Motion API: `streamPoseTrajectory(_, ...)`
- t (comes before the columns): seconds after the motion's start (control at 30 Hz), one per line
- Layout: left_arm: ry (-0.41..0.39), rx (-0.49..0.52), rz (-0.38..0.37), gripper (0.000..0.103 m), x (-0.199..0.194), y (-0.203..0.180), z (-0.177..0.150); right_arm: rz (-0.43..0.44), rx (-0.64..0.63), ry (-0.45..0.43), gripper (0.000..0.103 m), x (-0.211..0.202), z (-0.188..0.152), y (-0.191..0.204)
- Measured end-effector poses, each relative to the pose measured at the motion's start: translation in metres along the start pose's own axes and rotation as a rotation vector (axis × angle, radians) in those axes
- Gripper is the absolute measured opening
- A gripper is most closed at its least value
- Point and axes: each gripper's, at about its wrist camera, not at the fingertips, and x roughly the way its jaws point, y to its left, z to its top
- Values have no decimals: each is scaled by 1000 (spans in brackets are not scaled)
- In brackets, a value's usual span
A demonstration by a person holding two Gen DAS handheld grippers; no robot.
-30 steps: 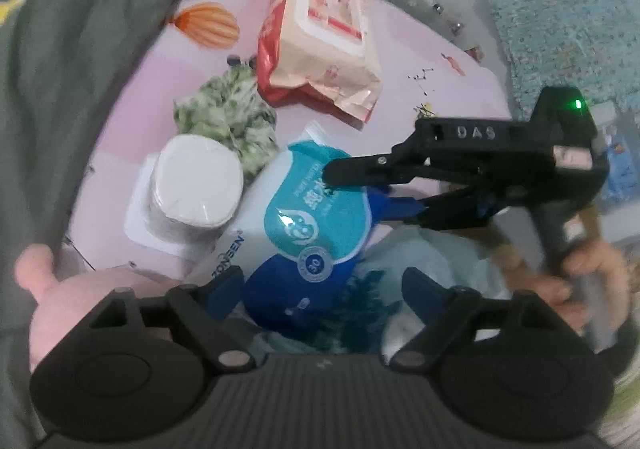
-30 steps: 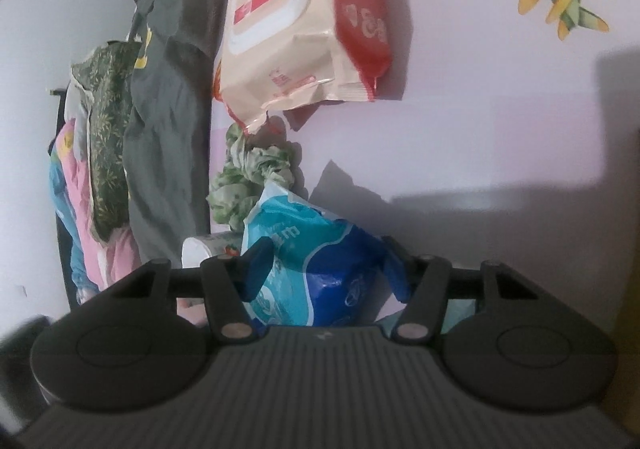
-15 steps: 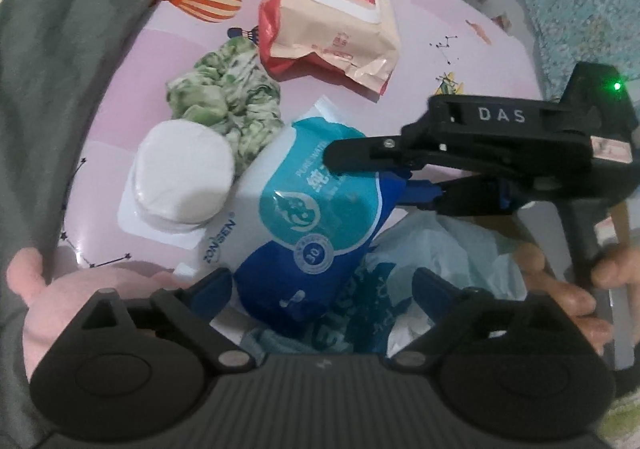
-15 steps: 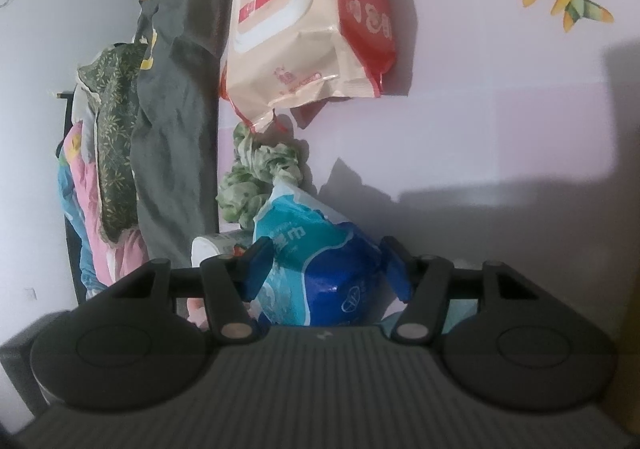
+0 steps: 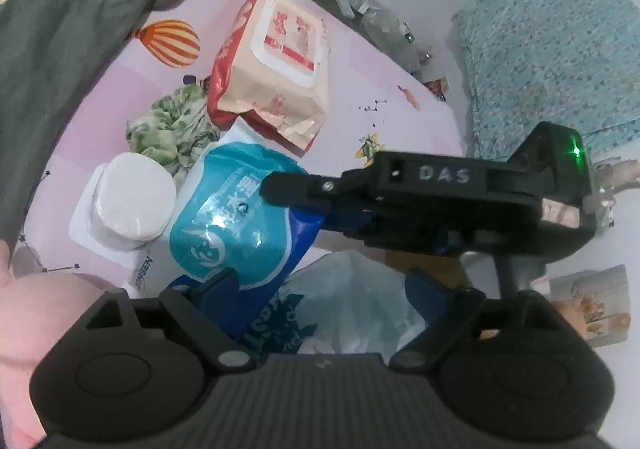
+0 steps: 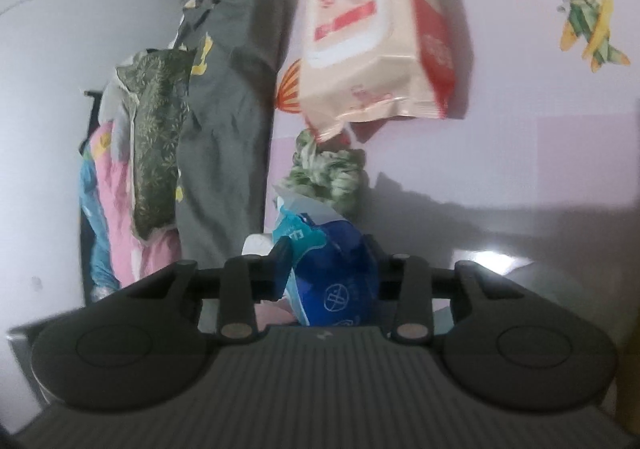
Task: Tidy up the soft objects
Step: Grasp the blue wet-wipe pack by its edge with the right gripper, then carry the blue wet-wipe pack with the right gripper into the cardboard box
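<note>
**Right claw clamps the blue wipes pack**

The right claw [image 6: 326,261] pinches the blue wipes pack [image 5: 240,225], which sits just below the red-and-cream wipes pack [image 5: 276,69] on the pink sheet [image 5: 360,61]. The left claw [image 5: 320,289] gapes wide over a plastic bag [image 5: 352,301].

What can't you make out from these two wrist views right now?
- Left wrist view: the lower end of the blue wipes pack is hidden behind the left gripper.
- Left wrist view: the pink plush is cut off by the left edge.
- Left wrist view: what lies inside the plastic bag is hidden by its folds.
- Right wrist view: the right gripper is shut on the blue pack; the round white pack barely shows behind its finger.
</note>
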Motion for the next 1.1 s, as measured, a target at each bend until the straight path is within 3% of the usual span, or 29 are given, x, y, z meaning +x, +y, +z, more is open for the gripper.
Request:
streamPoseTrajectory(0.17, -81, 135, 69, 84, -23, -3, -8, -30, -19, -37, 24, -6, -5, 11)
streamPoseTrajectory(0.37, -130, 510, 285, 91, -29, -27, -23, -4, -15, -65, 24, -10, -11, 8)
streamPoseTrajectory(0.47, -113, 632, 330, 96, -17, -37, -30, 22, -5, -69, 26, -10, -11, 6)
streamPoseTrajectory(0.6, -61, 622, 313, 97, 0, -36, -23, 44, -23, -77, 27, -10, -12, 6)
streamPoseTrajectory(0.77, -54, 573, 337, 95, 17, -29, -15, 62, -66, -75, 30, -11, -15, 7)
streamPoseTrajectory(0.9, -87, 607, 381, 81, 20, -32, -17, 65, -117, -78, 37, -9, -18, 12)
streamPoseTrajectory(0.97, -94, 608, 394, 78, 20, -32, -17, 48, -128, -78, 47, -5, -19, 13)
streamPoseTrajectory(1.1, -110, 595, 402, 73, 16, -32, -17, 9, -149, -79, 48, 4, -22, 18)
